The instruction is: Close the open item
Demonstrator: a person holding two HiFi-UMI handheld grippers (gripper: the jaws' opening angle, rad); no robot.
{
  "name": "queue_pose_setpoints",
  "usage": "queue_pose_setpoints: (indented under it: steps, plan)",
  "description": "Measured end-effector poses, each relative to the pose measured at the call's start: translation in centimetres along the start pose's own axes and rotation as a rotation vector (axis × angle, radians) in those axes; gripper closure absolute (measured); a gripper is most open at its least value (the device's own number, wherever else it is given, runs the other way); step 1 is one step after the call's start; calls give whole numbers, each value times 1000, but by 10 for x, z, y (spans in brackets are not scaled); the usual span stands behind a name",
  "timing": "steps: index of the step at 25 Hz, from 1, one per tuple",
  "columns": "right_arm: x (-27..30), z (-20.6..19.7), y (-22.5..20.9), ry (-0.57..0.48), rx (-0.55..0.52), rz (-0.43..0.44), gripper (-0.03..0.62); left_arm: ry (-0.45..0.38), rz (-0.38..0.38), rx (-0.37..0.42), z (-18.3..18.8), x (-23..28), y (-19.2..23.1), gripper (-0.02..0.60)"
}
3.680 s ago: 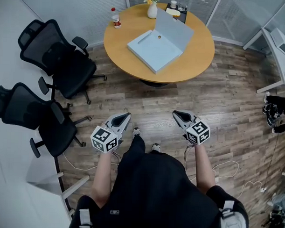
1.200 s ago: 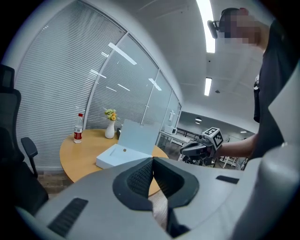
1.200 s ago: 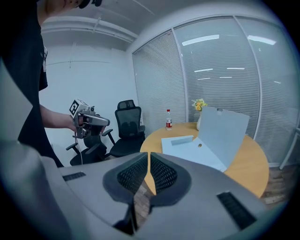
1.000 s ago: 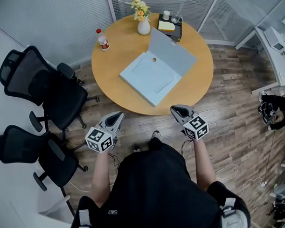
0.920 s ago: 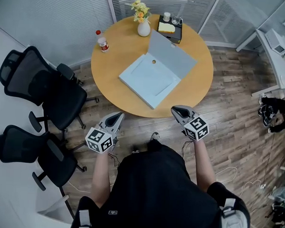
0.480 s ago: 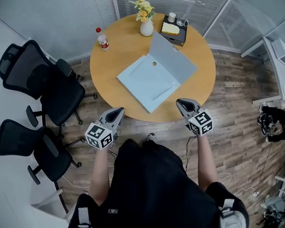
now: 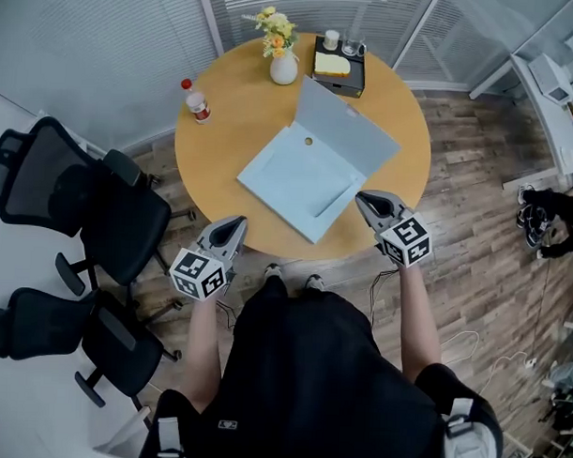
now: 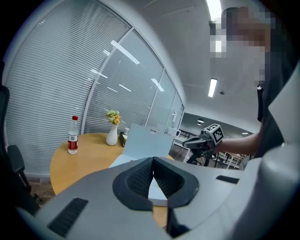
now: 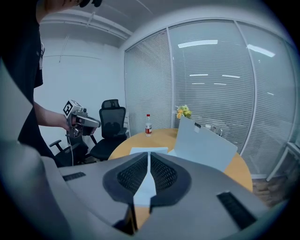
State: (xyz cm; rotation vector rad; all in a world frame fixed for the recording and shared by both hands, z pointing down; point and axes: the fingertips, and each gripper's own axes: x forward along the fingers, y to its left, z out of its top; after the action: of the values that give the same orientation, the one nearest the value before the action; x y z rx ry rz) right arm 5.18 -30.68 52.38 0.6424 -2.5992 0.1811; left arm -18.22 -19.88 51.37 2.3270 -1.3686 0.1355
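Approach was the step in hand, as I judged it: you stood at the near rim of the round table [image 7: 224, 127] with both tools held out ahead and nothing yet touched. Your left gripper [image 7: 236, 224] had its jaws pressed together with nothing between them, and it sat at the table's edge, apart from the near corner of the box. Your right gripper [image 7: 366, 201] was likewise pinched closed and empty, just beside the box's right corner.

The open item, a flat pale blue box [image 7: 297, 181], lay near the middle of the table. Its base was flat on the wood, and its lid [image 7: 351, 132] stood up from the far right side, leaning back toward the vase [image 7: 283, 64] and the black tray [image 7: 337, 64]. A bottle [image 7: 193, 100] stood well apart to the left, out of the way.

The next move, to my eye, called for you to reach past the base, get a tool behind the lid's free upper edge and tip it toward you and down onto the base. Your right tool was the nearer one for that. Closed jaws would do as a pusher, and the left could steady the base if it slid
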Motion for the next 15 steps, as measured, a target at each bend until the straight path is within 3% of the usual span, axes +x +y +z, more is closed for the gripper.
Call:
queue_pose_setpoints:
  steps: [8,15]
  plan:
    - [35,30,-14,66,-116,-122,581,53,-98,62,12,3,62,575]
    - [37,54,-53,177,-202,-221,580,74,-142,64,14,11,92,575]
